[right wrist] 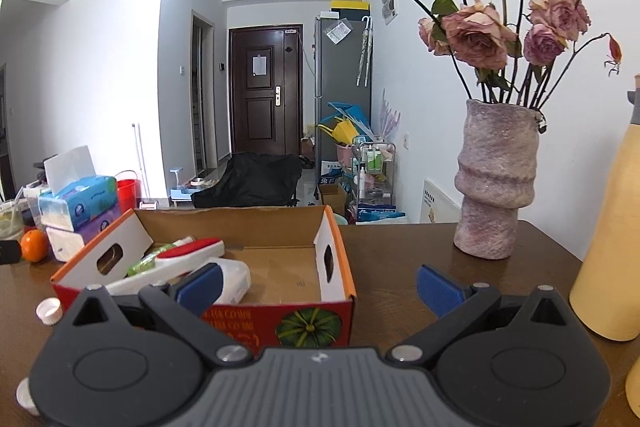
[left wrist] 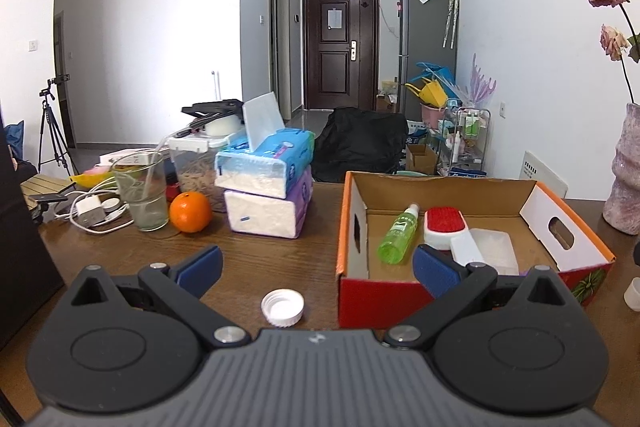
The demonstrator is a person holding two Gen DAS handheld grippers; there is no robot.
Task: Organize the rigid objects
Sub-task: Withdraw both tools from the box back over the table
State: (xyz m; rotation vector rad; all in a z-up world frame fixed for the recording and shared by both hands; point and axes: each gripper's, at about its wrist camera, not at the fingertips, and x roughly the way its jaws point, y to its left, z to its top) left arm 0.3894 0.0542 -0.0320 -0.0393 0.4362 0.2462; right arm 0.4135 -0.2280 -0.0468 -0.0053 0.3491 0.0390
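Both tongs stood wide and held nothing: the left gripper [left wrist: 318, 267] hung over the wooden table [left wrist: 248, 251] with a white bottle cap [left wrist: 282, 307] lying between its fingers, and the right gripper [right wrist: 318, 285] hung at the near wall of the cardboard box [right wrist: 280, 315]. Inside that box lay a green spray bottle [left wrist: 398, 235], a red-and-white brush [left wrist: 443, 227] and a clear plastic container [left wrist: 494, 247], close together. Farther back were an orange [left wrist: 190, 211], stacked tissue packs [left wrist: 266, 183] and a vase of dried roses [right wrist: 494, 187].
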